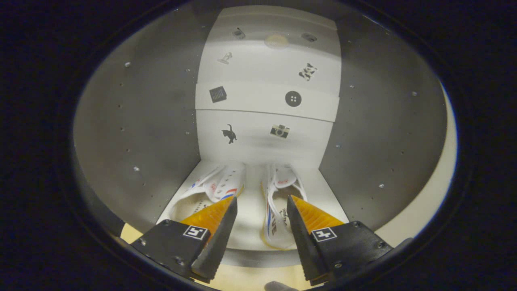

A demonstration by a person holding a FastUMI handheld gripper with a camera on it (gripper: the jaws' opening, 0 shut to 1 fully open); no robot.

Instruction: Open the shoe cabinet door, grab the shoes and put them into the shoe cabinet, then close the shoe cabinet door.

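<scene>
Inside cabinet point(133, 121): both shoes point(214, 190) on shelf just beyond wide-open, empty gripper point(261, 201) fingers.

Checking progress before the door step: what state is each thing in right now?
Cabinet: open, both shoes inside.
Left shoe: on cabinet floor, toe toward back wall.
Right shoe: on cabinet floor beside it, apart.
Gripper: open, holding nothing, fingers at the shoes' heels.

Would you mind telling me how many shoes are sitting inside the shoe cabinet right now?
2. One white shoe lies on the cabinet floor beyond the left finger, the other white shoe beside it, ahead of the right finger. The gripper is open, holding nothing. Fingers hide both heels.
</scene>
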